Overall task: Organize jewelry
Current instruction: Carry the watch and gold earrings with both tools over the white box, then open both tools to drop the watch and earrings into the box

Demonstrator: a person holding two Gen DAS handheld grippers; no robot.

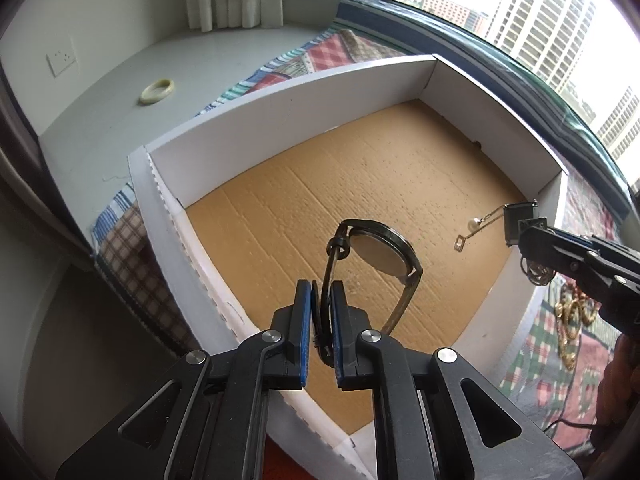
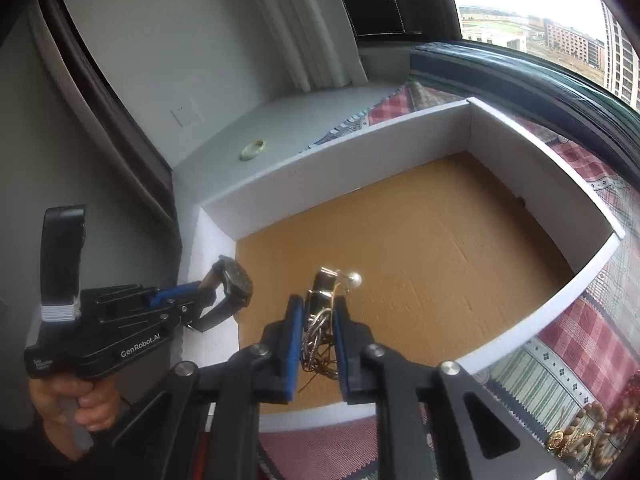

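A white-walled box (image 1: 280,92) with a brown cardboard floor (image 1: 360,168) fills both views. My left gripper (image 1: 321,296) is shut on the strap of a dark wristwatch (image 1: 380,250), which hangs above the box floor near its left wall. Over the box's near right edge my right gripper (image 2: 316,312) is shut on a tangle of thin chains (image 2: 318,332) with a pearl (image 2: 355,279) and a small dark tag sticking out. In the right wrist view the left gripper (image 2: 200,300) with the watch (image 2: 236,284) is held by a hand at the left.
A pale ring (image 1: 157,91) lies on the grey sill beyond the box. Gold chains (image 1: 572,316) and beads (image 2: 592,428) rest on the checked cloth (image 1: 560,360) to the right of the box. A window and curtain stand behind.
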